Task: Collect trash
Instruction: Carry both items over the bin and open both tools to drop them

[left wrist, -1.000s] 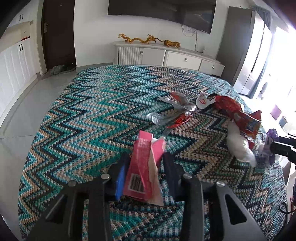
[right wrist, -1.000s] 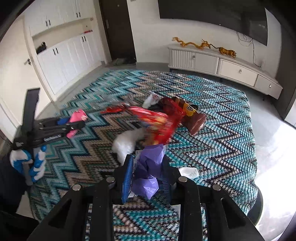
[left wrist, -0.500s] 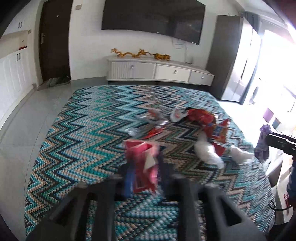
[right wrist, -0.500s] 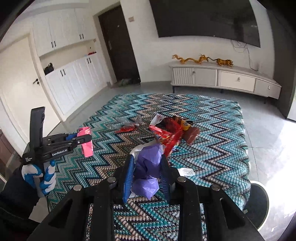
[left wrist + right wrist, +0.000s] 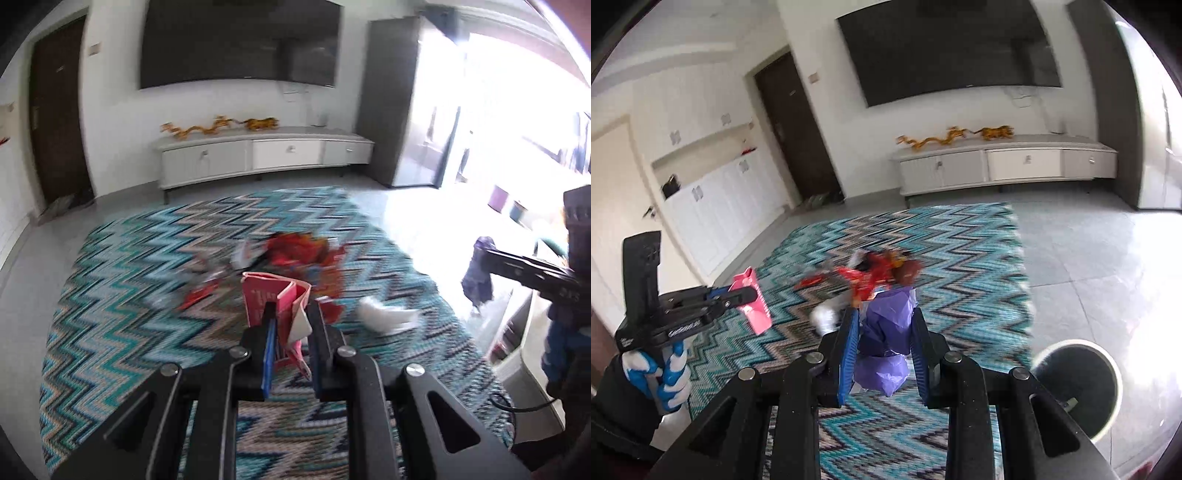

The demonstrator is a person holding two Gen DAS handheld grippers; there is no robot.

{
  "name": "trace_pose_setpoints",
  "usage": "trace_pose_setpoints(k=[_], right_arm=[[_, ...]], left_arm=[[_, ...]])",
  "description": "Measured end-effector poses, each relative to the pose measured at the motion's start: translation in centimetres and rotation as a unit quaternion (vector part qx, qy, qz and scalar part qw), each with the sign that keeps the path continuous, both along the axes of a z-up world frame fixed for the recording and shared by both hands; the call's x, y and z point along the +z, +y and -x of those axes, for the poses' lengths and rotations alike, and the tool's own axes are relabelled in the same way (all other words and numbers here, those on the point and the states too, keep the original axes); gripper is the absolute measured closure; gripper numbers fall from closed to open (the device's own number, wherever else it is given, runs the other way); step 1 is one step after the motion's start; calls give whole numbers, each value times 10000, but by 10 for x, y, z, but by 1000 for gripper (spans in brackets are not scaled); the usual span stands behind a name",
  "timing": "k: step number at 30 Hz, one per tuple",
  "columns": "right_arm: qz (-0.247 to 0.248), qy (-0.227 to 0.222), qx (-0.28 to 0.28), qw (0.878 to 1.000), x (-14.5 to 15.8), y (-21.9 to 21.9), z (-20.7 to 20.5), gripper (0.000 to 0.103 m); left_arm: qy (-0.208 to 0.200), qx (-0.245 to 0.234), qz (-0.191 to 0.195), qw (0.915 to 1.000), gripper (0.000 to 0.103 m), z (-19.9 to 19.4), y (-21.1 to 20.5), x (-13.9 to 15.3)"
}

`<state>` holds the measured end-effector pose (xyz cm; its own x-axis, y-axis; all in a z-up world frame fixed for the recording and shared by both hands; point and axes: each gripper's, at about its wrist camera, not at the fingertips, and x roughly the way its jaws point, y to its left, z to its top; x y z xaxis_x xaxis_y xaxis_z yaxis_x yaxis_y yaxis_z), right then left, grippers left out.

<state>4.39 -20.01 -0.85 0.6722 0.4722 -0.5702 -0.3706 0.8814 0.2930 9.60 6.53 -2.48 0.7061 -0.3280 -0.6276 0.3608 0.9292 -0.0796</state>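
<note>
Left wrist view: the left gripper has its fingers pinched narrow on a flattened pink paper carton, which stands upright between them, long axis along the fingers. Beyond it, more trash lies heaped on the zigzag teal rug: a red crinkled wrapper pile and a white crumpled tissue.

Right wrist view: the right gripper has its fingers clamped on a crumpled purple paper wad. A round dark bin with a pale rim sits just off the rug's right edge, below and right of this gripper (clearly the nearer hand). I judge the drop goes there, the right first.
</note>
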Motion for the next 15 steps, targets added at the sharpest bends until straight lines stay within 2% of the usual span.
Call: trace_pose_setpoints(k=[4,8,15], right_arm=[[-93,7,-514,9986,-3,-45,4,77],[-155,75,-1122,9935,-12,-97,6,77],[-291,393,-2089,9767,-46,-181,-8,77]], left_arm=[[90,-570,64,9983,89,-8,-54,7],[228,-1171,85,9928,88,-24,-120,8],[573,-1864,-19,9808,88,-60,-233,-10]])
